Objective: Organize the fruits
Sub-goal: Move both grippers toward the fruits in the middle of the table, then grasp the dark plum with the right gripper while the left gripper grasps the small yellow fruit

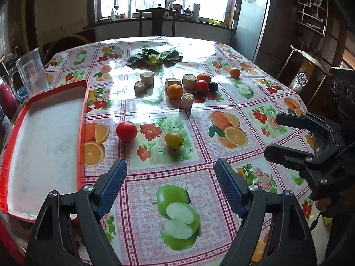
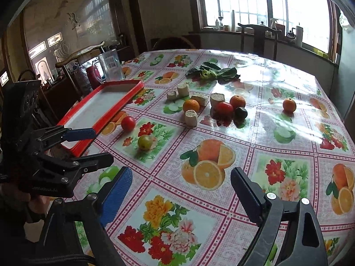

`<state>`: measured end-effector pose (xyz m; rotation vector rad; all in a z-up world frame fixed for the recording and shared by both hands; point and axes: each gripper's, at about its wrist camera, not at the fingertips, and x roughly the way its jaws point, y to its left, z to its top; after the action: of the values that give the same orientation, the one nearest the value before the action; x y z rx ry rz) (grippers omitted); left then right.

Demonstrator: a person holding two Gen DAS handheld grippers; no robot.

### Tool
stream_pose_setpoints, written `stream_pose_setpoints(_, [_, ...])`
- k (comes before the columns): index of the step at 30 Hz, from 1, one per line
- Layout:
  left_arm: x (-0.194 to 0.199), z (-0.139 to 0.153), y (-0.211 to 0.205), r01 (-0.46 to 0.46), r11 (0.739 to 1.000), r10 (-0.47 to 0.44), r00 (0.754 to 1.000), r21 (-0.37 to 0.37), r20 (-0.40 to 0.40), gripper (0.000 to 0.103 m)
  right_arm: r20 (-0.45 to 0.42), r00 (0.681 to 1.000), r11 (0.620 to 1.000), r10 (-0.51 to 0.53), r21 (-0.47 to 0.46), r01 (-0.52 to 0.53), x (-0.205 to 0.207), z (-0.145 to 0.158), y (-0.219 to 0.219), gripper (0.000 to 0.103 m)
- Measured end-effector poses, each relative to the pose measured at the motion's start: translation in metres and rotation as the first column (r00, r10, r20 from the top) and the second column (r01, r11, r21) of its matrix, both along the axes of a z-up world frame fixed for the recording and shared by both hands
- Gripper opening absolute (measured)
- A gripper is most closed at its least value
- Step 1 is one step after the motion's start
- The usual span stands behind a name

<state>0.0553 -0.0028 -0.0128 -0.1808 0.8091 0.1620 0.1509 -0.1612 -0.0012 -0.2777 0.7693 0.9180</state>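
Note:
A red-rimmed white tray lies at the table's left edge. A red tomato and a yellow-green fruit sit nearest. Farther back are an orange, a tomato, another orange, a dark fruit and a lone orange. My left gripper is open and empty above the table, short of the yellow-green fruit. My right gripper is open and empty.
Several tan cut root pieces lie among the fruits. Leafy greens lie at the back. A clear plastic jug stands behind the tray. Chairs surround the table.

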Motion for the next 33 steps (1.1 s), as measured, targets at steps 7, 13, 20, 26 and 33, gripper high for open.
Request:
stream_pose_setpoints(7, [0.042,-0.017,0.006,0.033,0.999,-0.034,0.998,-0.017,-0.052,0.076,-0.087,0.986,0.988,-0.139,-0.076,0.132,0.073,-0.023,0.017,0.059])
stream_pose_setpoints(13, [0.062,-0.034,0.009,0.065,0.998,-0.067,0.993,-0.021,-0.099,0.063,-0.111,0.971,0.976,-0.21,-0.088,0.201,0.126,-0.036,0.035,0.037])
stream_pose_setpoints(20, [0.067,-0.042,0.01,0.108,0.994,-0.109,0.989,-0.015,-0.096,0.042,-0.075,0.972,0.971,-0.221,-0.106,0.213,0.158,-0.051,0.056,0.026])
stream_pose_setpoints(26, [0.069,-0.041,0.019,0.107,0.993,-0.11,0.99,-0.046,-0.083,0.029,-0.065,0.97,0.97,-0.234,-0.084,0.229,0.164,-0.054,0.06,0.022])
stream_pose_setpoints(33, [0.062,-0.036,0.023,0.102,0.991,-0.107,0.992,-0.083,-0.063,0.023,-0.095,0.971,0.975,-0.221,-0.028,0.219,0.132,-0.042,0.039,0.022])
